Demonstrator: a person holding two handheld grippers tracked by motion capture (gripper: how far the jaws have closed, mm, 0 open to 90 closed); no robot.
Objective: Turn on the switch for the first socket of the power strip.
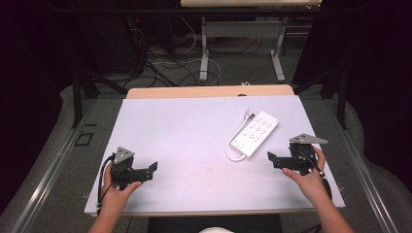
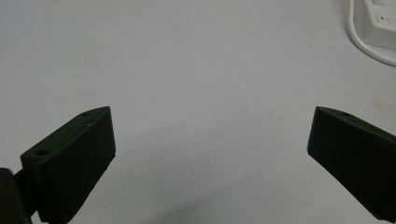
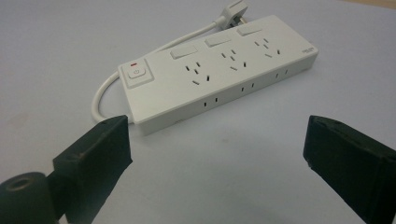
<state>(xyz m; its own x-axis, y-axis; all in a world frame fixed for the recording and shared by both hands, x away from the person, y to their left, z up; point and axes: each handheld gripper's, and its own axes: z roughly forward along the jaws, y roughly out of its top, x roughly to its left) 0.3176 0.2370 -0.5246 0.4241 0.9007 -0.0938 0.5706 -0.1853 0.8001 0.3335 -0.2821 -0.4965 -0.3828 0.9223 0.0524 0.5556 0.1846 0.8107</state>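
One white power strip (image 1: 254, 133) lies askew near the table's (image 1: 175, 126) right edge. It looks rigid, light and smooth-sided, so gripping across its narrow width seems best; its single cable (image 1: 233, 145), looped beside it, is limp and would trail. Two grippers: the left gripper (image 1: 151, 168) and right gripper (image 1: 272, 158) both gape wide, empty.

White power strip (image 1: 254, 134) lies on table (image 1: 184, 131); cord (image 1: 233, 145) looped.
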